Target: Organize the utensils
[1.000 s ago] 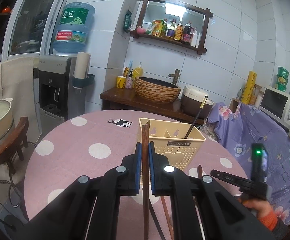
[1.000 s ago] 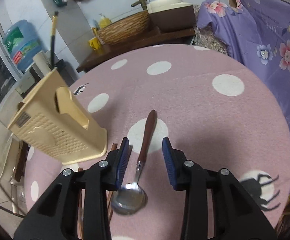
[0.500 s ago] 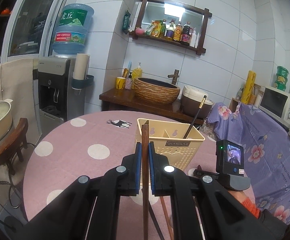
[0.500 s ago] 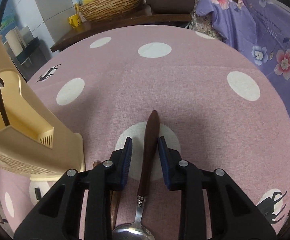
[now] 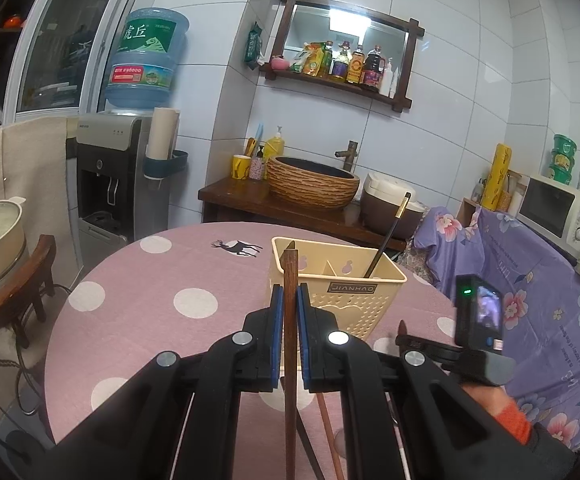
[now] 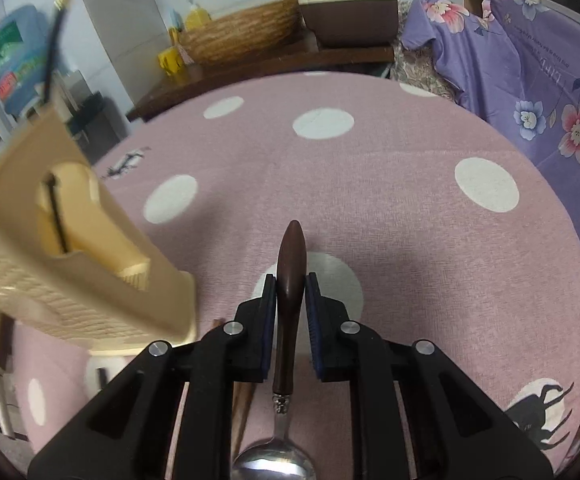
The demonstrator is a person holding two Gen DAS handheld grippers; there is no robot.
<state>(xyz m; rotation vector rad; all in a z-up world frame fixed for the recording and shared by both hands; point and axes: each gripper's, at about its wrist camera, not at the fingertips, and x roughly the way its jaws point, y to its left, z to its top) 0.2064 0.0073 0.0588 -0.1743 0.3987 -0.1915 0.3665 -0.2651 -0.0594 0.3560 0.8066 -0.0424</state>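
On my left gripper (image 5: 288,312) the two blue-padded fingers (image 5: 276,320) were clenched on a dark wooden chopstick (image 5: 290,320). The stick ran straight up the gap between the pads, touching both, its squared tip standing above the fingertips and its lower length dropping out of the bottom of the left wrist view. Just beyond that tip stood the beige utensil holder (image 5: 340,292), upright on the pink polka-dot desk (image 5: 161,276), with a black chopstick (image 5: 386,240) leaning in its right compartment. Below the fingers two more chopsticks (image 5: 326,428) lay on the desk.

My right gripper (image 6: 290,300) was grasping a spoon (image 6: 290,280) by its brown wooden handle. The pads pressed the handle from both sides about halfway along; the rounded handle end pointed forward past the fingertips, while the metal neck and bowl (image 6: 273,466) sat back toward the camera, under the gripper body. From the right wrist view I could not tell whether the spoon was lifted or touching the desk (image 6: 410,208). The holder (image 6: 69,248) appeared to the left of these fingers, blurred and near, not touching them.
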